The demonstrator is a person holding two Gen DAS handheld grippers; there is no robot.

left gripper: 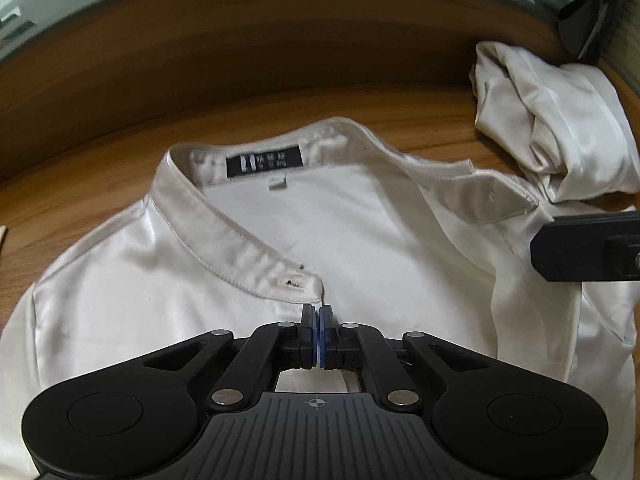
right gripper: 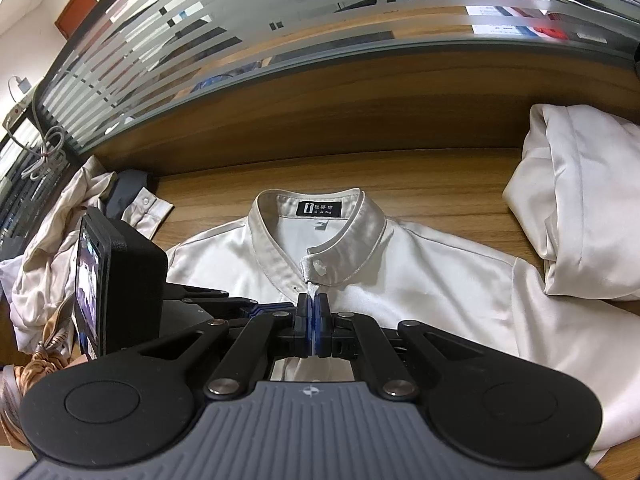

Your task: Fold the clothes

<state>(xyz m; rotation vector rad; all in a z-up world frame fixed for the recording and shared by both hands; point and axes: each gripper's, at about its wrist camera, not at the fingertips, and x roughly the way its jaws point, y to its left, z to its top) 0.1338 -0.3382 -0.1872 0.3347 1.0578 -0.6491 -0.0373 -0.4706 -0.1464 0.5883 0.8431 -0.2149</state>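
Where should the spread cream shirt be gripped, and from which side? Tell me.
Grip the shirt by its collar, coming down from above. The collar band stands up off the table, so jaws can likely straddle it; the body lies flat, offering little to pinch.

The shirt (right gripper: 400, 280) lies flat on the tabletop (right gripper: 400, 184), collar (right gripper: 276, 244) toward the far edge. A folded garment (right gripper: 576, 216) rests beyond its right shoulder, touching or overlapping it. At the far left sits a heap of crumpled clothes (right gripper: 52, 240). Behind the tabletop stands a striped glass partition (right gripper: 240, 40). Both claws, left claw (left gripper: 319, 316) and right claw (right gripper: 313, 304), meet at the shirt's front opening just below the collar, side by side, apparently pinching the placket edges.
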